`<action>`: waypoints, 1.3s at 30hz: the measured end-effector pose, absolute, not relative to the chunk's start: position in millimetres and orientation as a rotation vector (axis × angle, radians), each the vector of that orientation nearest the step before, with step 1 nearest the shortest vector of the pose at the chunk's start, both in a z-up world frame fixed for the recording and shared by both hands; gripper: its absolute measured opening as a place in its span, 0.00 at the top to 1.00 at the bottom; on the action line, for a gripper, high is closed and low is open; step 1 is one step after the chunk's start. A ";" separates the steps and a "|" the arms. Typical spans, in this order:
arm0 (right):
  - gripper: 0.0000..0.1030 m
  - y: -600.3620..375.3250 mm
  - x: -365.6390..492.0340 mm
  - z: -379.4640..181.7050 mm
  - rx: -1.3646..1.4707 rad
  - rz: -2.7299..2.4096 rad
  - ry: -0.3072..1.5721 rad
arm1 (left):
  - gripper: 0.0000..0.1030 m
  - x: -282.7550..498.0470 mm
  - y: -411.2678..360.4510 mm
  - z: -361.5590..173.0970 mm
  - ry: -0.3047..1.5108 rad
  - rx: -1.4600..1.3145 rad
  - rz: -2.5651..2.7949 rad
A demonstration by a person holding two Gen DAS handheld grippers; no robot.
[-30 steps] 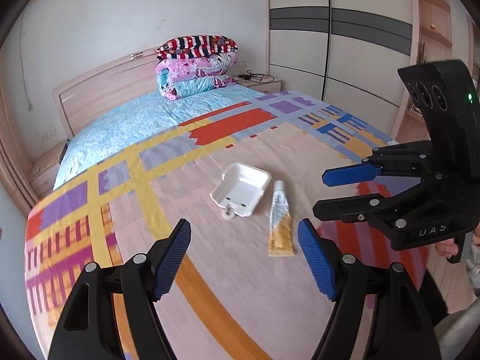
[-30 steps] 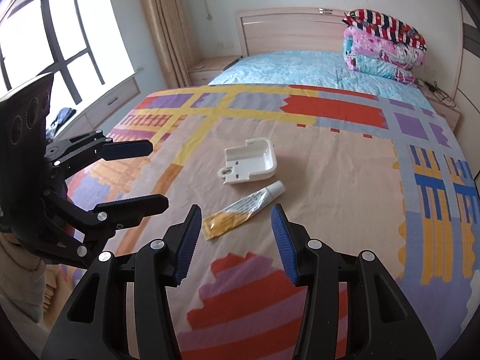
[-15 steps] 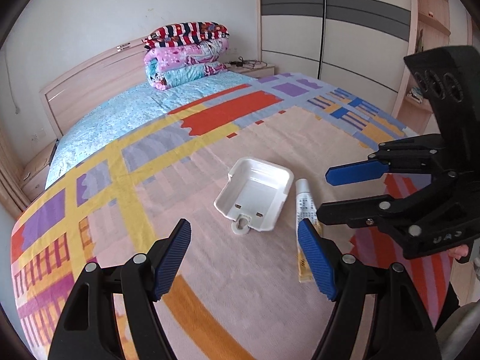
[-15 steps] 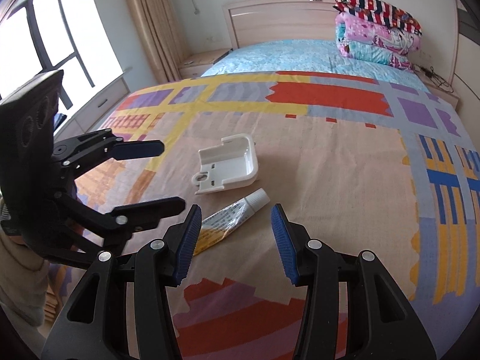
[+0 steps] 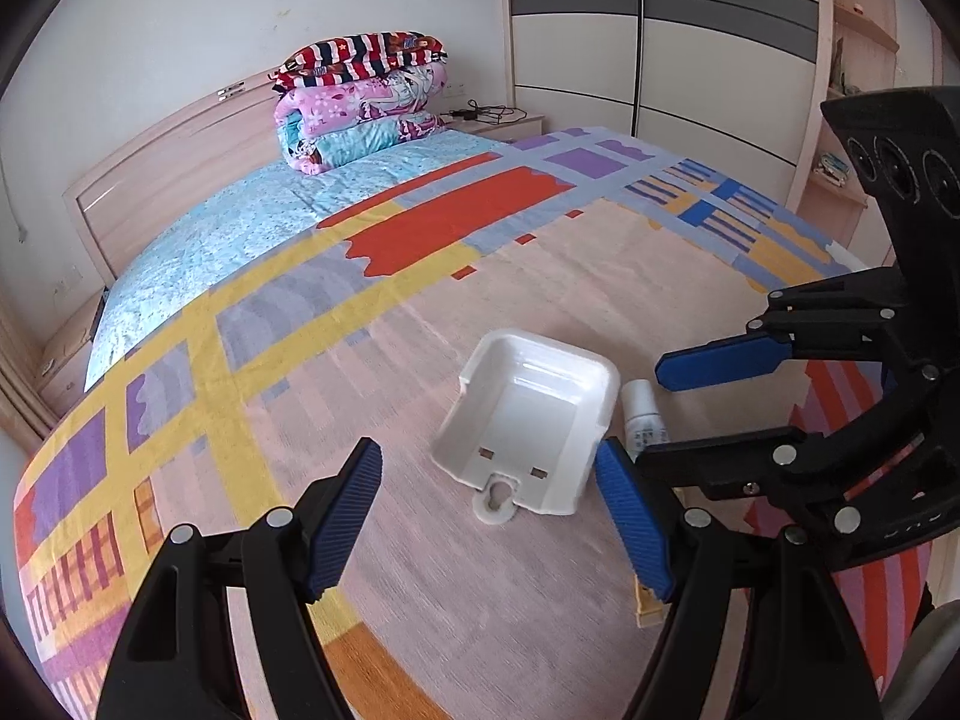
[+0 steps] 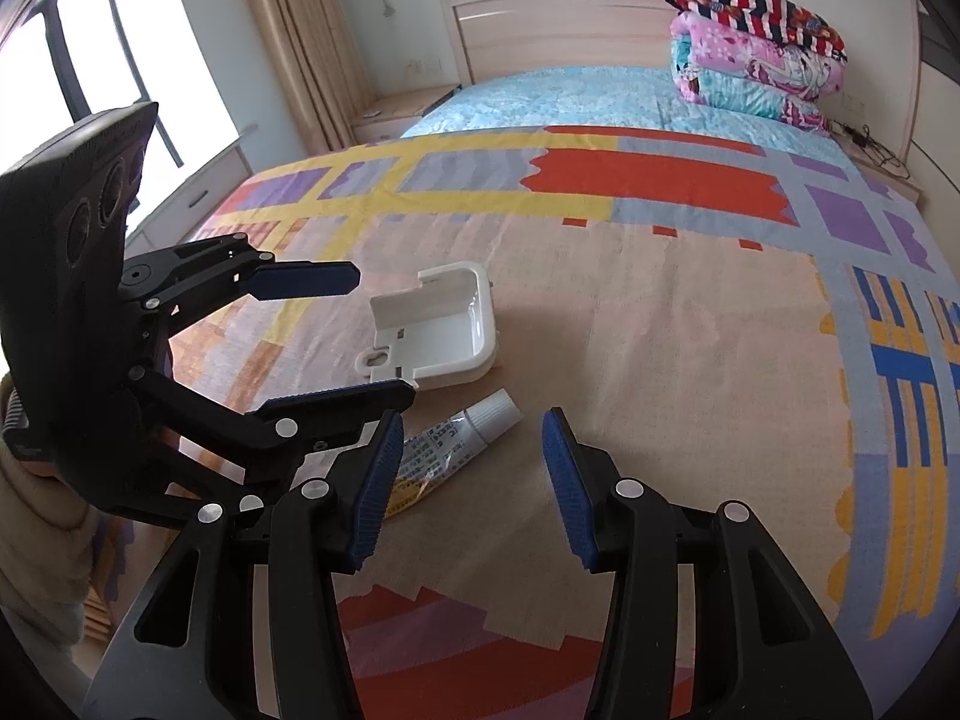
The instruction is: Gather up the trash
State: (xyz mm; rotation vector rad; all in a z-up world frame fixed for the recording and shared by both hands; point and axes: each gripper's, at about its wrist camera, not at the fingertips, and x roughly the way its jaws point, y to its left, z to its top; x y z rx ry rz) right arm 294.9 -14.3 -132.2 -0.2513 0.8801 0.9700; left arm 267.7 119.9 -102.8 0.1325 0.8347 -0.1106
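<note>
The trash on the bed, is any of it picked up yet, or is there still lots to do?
Nothing looks picked up yet. The white plastic tray and the squeezed tube both lie on the patterned blanket. The left gripper and right gripper are both open and empty, hovering near the two pieces. Grabbing both and taking them away is left; no bin shows.

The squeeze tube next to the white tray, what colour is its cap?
The tube has a white cap, clearest in the right wrist view.
</note>
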 end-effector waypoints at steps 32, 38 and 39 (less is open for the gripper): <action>0.77 -30.1 284.6 -118.1 -0.195 0.992 0.859 | 0.50 203.2 117.5 -77.3 0.798 0.114 -0.060; 0.78 -41.9 274.2 -107.7 -0.187 0.995 0.837 | 0.55 186.4 111.5 -67.7 0.784 0.094 -0.040; 0.78 -42.9 273.2 -107.0 -0.187 0.995 0.836 | 0.55 185.4 109.8 -67.4 0.785 0.092 -0.038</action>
